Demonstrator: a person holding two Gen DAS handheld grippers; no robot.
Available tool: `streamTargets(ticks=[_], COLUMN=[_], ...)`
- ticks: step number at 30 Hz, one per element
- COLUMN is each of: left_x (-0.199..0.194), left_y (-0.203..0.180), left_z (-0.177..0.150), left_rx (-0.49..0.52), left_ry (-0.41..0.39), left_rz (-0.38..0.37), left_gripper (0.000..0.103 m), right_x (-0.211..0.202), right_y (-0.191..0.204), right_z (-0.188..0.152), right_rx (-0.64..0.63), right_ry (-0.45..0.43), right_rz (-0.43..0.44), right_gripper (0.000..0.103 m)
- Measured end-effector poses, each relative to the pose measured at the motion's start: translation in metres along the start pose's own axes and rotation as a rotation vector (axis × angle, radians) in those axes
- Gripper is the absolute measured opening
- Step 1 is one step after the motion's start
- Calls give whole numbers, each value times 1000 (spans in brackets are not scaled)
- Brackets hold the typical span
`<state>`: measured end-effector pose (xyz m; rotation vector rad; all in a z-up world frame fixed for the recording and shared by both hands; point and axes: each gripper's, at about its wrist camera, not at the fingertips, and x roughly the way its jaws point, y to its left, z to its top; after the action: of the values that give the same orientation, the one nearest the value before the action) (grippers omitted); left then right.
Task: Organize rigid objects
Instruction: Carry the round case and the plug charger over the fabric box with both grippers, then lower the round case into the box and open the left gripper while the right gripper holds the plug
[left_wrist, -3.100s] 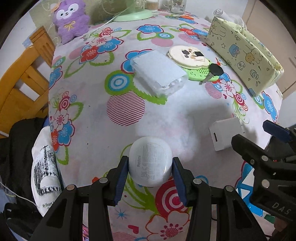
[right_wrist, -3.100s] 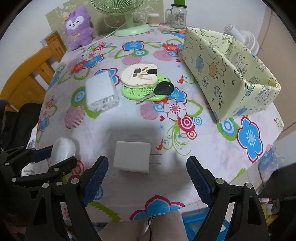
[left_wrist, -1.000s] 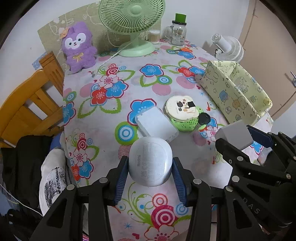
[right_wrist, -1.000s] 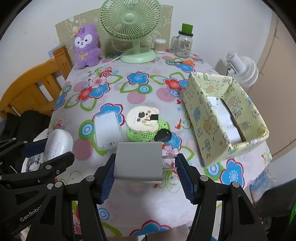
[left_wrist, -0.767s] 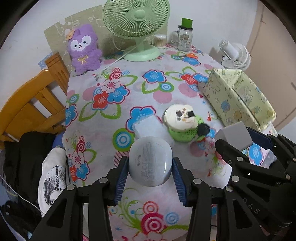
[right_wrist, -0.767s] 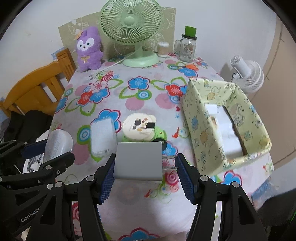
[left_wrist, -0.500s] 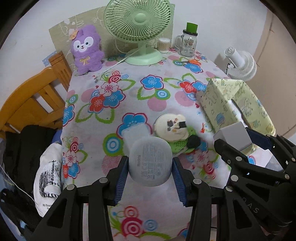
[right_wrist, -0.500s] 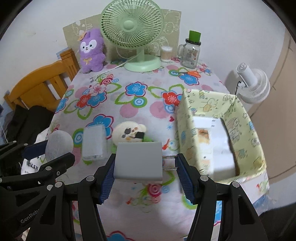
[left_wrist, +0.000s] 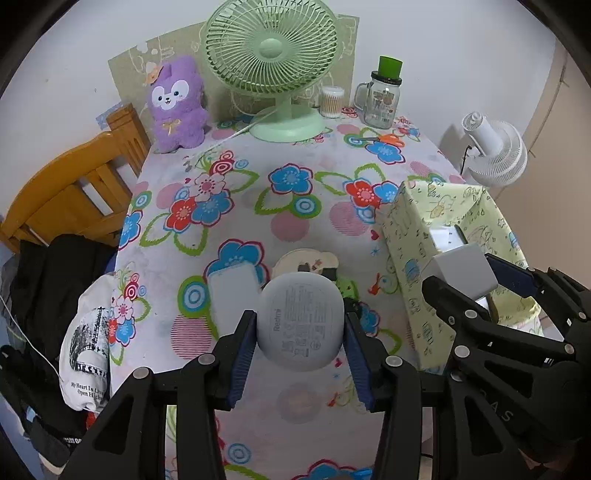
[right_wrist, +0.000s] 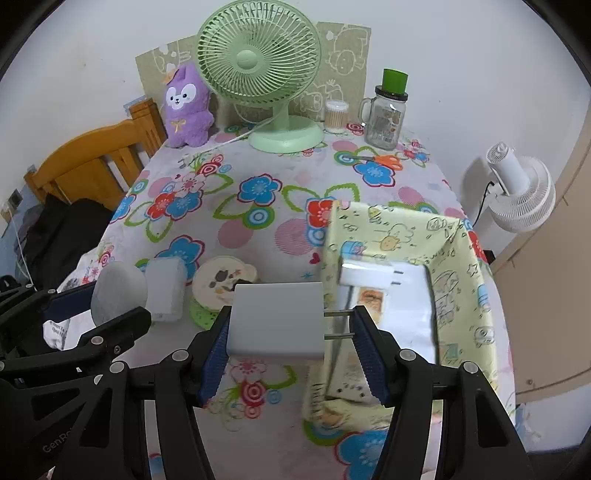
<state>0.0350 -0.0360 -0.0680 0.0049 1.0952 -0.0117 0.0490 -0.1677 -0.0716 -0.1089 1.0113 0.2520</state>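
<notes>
My left gripper (left_wrist: 300, 345) is shut on a white rounded earbud case (left_wrist: 300, 321) and holds it high above the floral table. My right gripper (right_wrist: 290, 338) is shut on a white plug charger (right_wrist: 276, 319), prongs pointing right, held above the table beside the left wall of the yellow fabric box (right_wrist: 458, 236). The box holds another white charger (right_wrist: 365, 275) and a white pack. The box also shows in the left wrist view (left_wrist: 413, 236), with the charger (left_wrist: 461, 271) in front of it.
On the table lie a white power bank (right_wrist: 164, 286), a round cartoon tin on a green disc (right_wrist: 221, 280), a green fan (right_wrist: 258, 70), a purple plush (right_wrist: 186, 107), a glass jar (right_wrist: 388, 110) and scissors (right_wrist: 384, 159). A wooden chair (right_wrist: 92, 158) stands left, a white fan (right_wrist: 521, 192) right.
Both grippers have risen and moved forward and right with their objects. The charger now hangs beside the yellow box's left wall.
</notes>
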Motion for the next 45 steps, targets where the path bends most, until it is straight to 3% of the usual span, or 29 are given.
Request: streamTargets(ticks=[9, 20, 29, 35, 45], left_x=[5, 20, 37, 50, 74], left_y=[-41, -100, -135, -156, -192], left_z=[12, 23, 31, 31, 23], left_rx=[-11, 57, 102, 140, 216], left_ry=[-9, 23, 54, 103, 197], left_rz=[-1, -14, -57, -127, -203], left_gripper=[48, 48, 48, 48, 49], right_x=[-2, 2, 2, -8, 1], right_y=[-43, -105, -144, -165, -178], right_z=[4, -8, -16, -14, -25], right_rx=[-13, 48, 98, 130, 150], right_ry=[-6, 50, 73, 49, 85], right_rz=[-1, -1, -29, -49, -52], right_gripper=[65, 65, 65, 65, 65])
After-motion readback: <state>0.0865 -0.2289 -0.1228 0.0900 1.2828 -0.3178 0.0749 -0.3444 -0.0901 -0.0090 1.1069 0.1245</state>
